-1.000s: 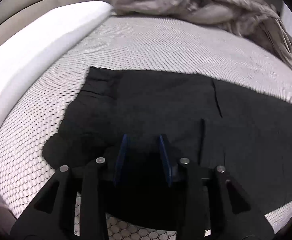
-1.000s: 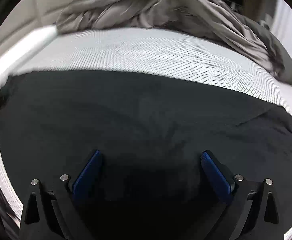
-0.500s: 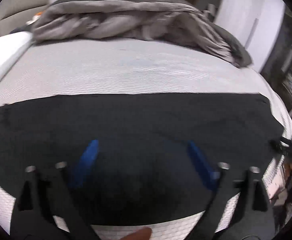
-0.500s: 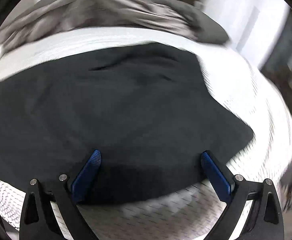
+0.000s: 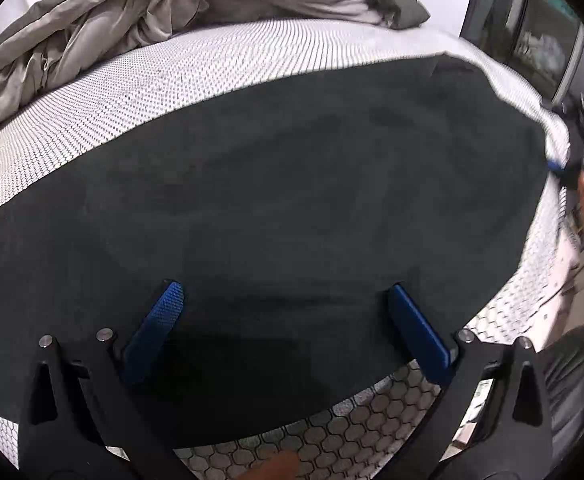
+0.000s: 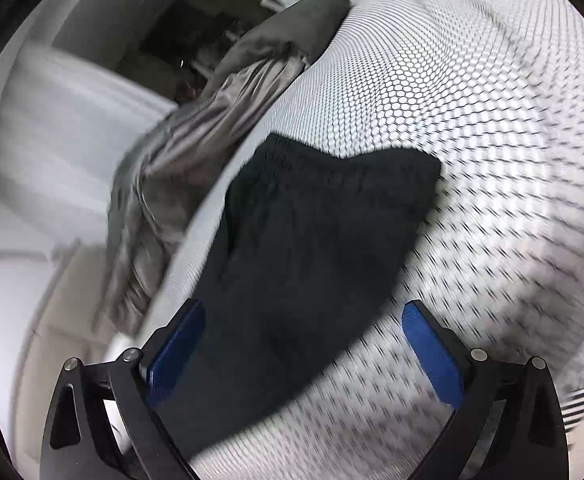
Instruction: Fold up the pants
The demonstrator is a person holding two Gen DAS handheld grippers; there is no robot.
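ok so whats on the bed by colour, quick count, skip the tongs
black: 1, the pants, spread flat on the mattress
grey: 1, the crumpled duvet at the far edge
total: 2

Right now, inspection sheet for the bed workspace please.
Surface: white hex-patterned mattress, mostly bare.
Job's things: black fabric pants laid flat along the near edge, elastic waistband at one end.
Clutter: crumpled grey duvet at the far side.
Grippers: left gripper open over the pants; right gripper open, blurred; neither holds anything.
Cables: nothing seen.
Surroundings: dark furniture beyond the bed, unclear.
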